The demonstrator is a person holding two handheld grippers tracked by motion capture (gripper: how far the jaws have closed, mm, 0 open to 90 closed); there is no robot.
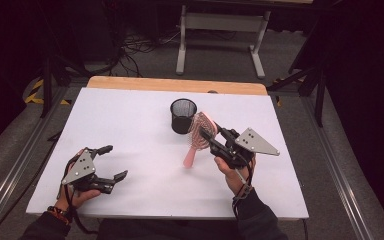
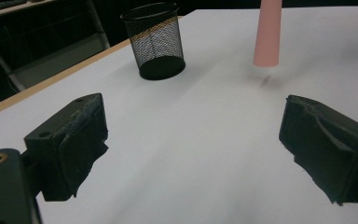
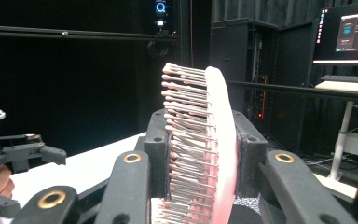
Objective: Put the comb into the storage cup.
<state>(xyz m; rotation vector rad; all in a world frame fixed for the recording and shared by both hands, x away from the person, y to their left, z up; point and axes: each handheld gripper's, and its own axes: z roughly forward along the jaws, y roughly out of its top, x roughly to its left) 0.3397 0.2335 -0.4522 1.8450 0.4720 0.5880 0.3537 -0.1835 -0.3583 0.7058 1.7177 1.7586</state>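
The right gripper (image 1: 211, 134) has its fingers clamped on the head of the pink hairbrush (image 1: 196, 136), lifted off the surface (image 1: 130, 125) beside the black mesh cup (image 1: 183, 115). Dropping it in likely remains. The left gripper (image 1: 111, 162) rests with fingers wide, holding nothing
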